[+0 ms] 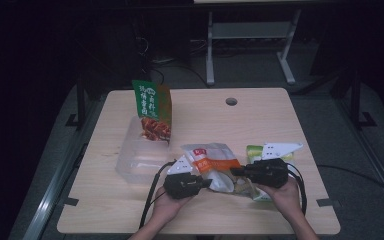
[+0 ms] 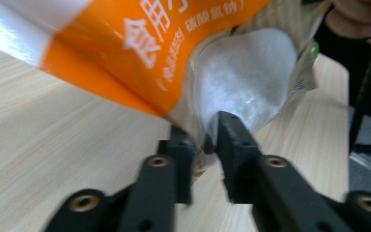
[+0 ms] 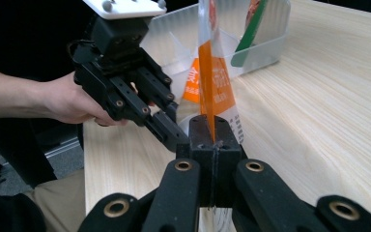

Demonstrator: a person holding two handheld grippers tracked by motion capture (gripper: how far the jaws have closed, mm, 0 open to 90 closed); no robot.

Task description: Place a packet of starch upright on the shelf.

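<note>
An orange and white snack bag [image 1: 212,160] is held above the table's front middle between both grippers. My left gripper [image 1: 207,182] pinches the bag's clear lower edge, and in the left gripper view its jaws [image 2: 205,140] stand close together on that edge of the orange bag [image 2: 149,43]. My right gripper [image 1: 234,171] grips the opposite edge. In the right gripper view, the right gripper [image 3: 214,137] has its pads pressed together on the thin orange bag [image 3: 212,77], which stands on edge. The left gripper [image 3: 174,137] and the hand holding it show just to the left.
A clear plastic container [image 1: 130,160] sits at the table's left with a green snack bag [image 1: 152,107] standing upright in its far end. A green and yellow packet [image 1: 255,150] lies under my right gripper. The wooden table [image 1: 260,115] has a cable hole [image 1: 231,101] near its far edge.
</note>
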